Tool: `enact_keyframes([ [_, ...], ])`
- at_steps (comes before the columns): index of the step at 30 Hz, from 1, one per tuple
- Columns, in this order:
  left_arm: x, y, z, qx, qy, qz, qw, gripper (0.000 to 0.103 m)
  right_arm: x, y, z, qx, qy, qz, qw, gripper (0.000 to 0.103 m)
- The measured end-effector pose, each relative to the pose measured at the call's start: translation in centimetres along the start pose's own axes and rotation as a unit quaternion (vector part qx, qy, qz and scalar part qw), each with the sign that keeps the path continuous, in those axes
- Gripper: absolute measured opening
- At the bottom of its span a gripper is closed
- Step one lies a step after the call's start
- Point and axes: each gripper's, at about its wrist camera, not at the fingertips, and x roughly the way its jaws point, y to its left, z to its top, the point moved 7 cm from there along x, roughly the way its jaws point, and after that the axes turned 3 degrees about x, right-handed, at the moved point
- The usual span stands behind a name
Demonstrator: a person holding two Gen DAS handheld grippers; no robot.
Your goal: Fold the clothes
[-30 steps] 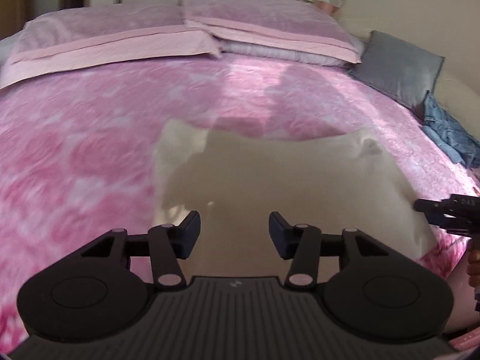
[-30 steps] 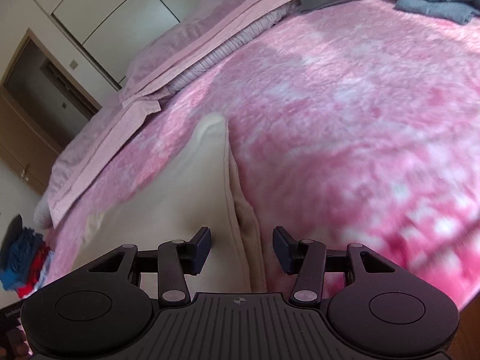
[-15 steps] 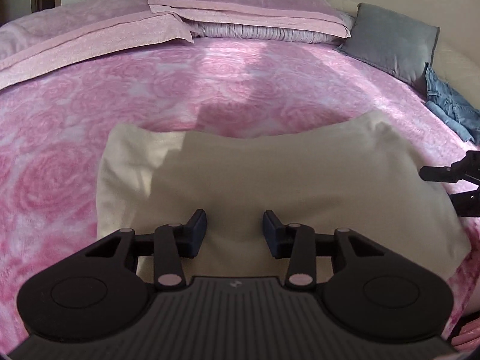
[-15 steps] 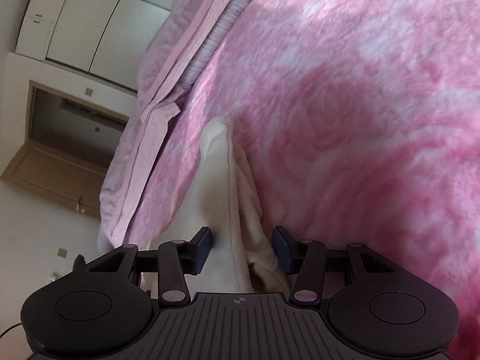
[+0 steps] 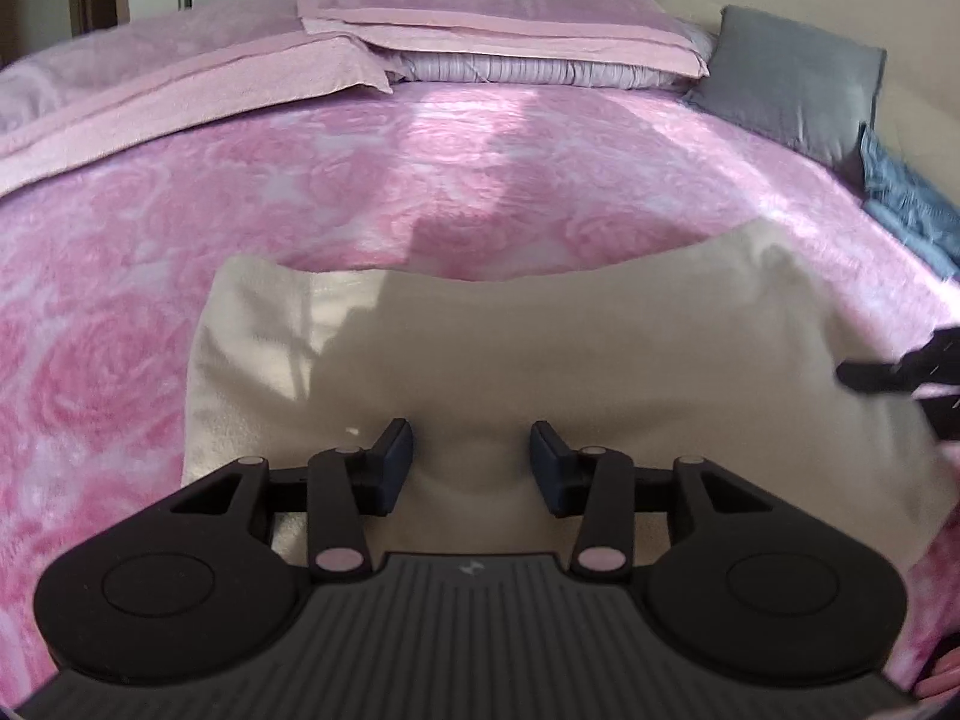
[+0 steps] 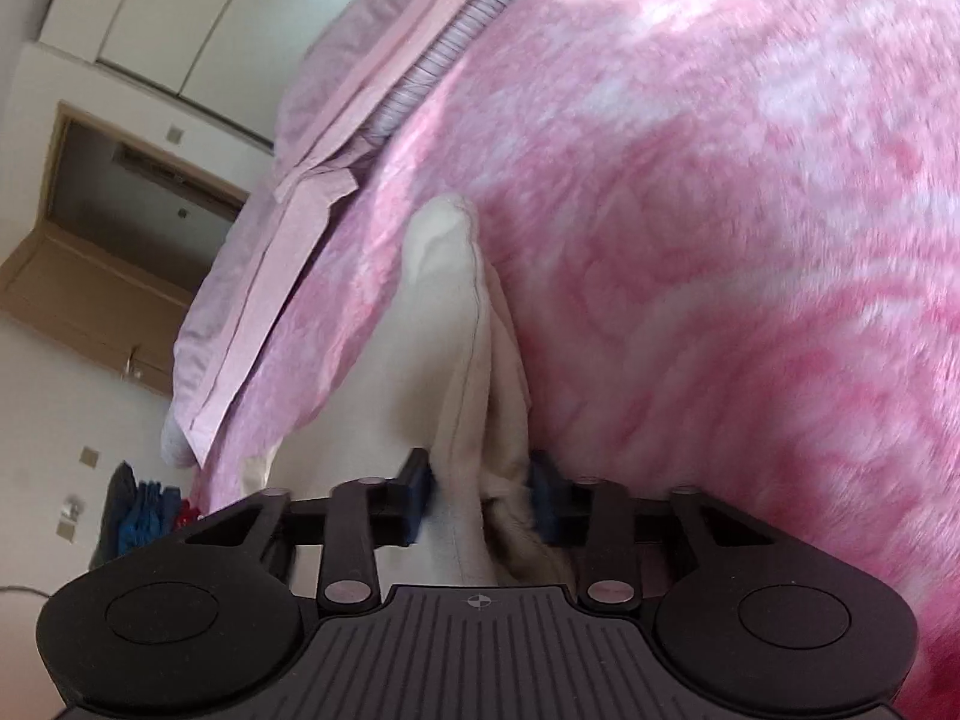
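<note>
A cream garment [image 5: 540, 348] lies folded flat on the pink rose-patterned bedcover [image 5: 300, 210]. My left gripper [image 5: 472, 461] hovers low over its near edge. Its jaws are closing, the cloth shows between the blue pads, and no fold is pinched. At the garment's right end a finger [image 5: 870, 373] of my right gripper reaches in. In the right wrist view the right gripper [image 6: 480, 495] is closing, its pads pressing on the layered edge of the cream garment [image 6: 444, 312], which runs away from the jaws over the bedcover [image 6: 720, 240].
Pink pillows [image 5: 480, 12] line the head of the bed. A grey cushion [image 5: 792, 90] and blue denim clothes [image 5: 912, 204] lie at its right side. Beyond the bed are a white wardrobe [image 6: 180, 18], a doorway [image 6: 120, 210] and a pile of coloured clothes [image 6: 144, 516].
Both grippers came down closer to the cream garment. The right jaws closed from wide apart onto its edge and the right view rolled. The left jaws narrowed a little.
</note>
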Motion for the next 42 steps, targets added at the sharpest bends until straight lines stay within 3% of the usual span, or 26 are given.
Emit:
enact_keyframes([
  [4,-3.0,3.1,-0.5,-0.061,-0.010,-0.028,0.9977,0.028,-0.2,1.2,-0.1,0.007,-0.010,-0.047,0.999,0.017],
  [7,-5.6,6.0,-1.0,-0.099,-0.026,-0.042,0.9938,0.025,-0.5,4.7,-1.0,-0.064,-0.025,-0.128,0.989,0.016],
  [9,-6.8,7.7,-1.5,-0.121,-0.033,-0.046,0.9910,0.025,-0.5,7.9,-1.8,-0.131,-0.037,-0.180,0.974,0.016],
  [13,-8.6,11.6,-3.0,-0.163,-0.040,-0.047,0.9847,0.025,0.9,15.9,-4.9,-0.277,-0.064,-0.246,0.927,0.016],
  [17,-9.5,14.7,-4.9,-0.203,-0.038,-0.045,0.9773,0.025,4.9,22.7,-11.2,-0.419,-0.094,-0.293,0.854,0.016],
  [19,-10.0,16.0,-6.0,-0.219,-0.035,-0.043,0.9741,0.025,7.9,24.2,-15.1,-0.476,-0.099,-0.315,0.815,0.016],
  [20,-10.2,16.6,-6.5,-0.226,-0.033,-0.042,0.9726,0.025,9.5,24.2,-16.9,-0.495,-0.094,-0.321,0.802,0.016],
  [22,-10.6,17.4,-7.6,-0.241,-0.028,-0.040,0.9693,0.025,12.5,23.9,-20.6,-0.530,-0.080,-0.332,0.776,0.016],
  [24,-10.8,17.9,-8.5,-0.252,-0.022,-0.040,0.9667,0.025,14.8,22.7,-23.1,-0.549,-0.069,-0.336,0.762,0.020],
  [26,-11.0,18.0,-9.2,-0.259,-0.018,-0.041,0.9648,0.025,15.4,22.1,-24.1,-0.573,-0.083,-0.335,0.743,0.035],
  [27,-11.2,17.9,-9.4,-0.262,-0.019,-0.042,0.9641,0.025,15.3,21.9,-24.5,-0.584,-0.087,-0.333,0.735,0.038],
  [29,-11.6,17.4,-9.2,-0.266,-0.024,-0.048,0.9626,0.025,13.9,22.2,-24.6,-0.575,-0.075,-0.301,0.757,0.049],
  [34,-12.7,14.9,-7.6,-0.260,-0.041,-0.087,0.9609,0.025,6.9,23.2,-23.3,-0.492,-0.069,-0.169,0.851,0.055],
  [36,-12.2,13.4,-6.6,-0.262,-0.039,-0.116,0.9573,0.025,4.1,21.9,-20.8,-0.437,-0.090,-0.151,0.882,0.055],
  [40,-10.0,10.2,-4.3,-0.288,-0.024,-0.197,0.9367,0.028,-0.5,17.9,-14.7,-0.298,-0.130,-0.127,0.937,0.055],
  [42,-8.0,9.2,-3.1,-0.307,-0.015,-0.222,0.9253,0.037,-0.1,14.3,-12.1,-0.224,-0.119,-0.140,0.957,0.054],
])
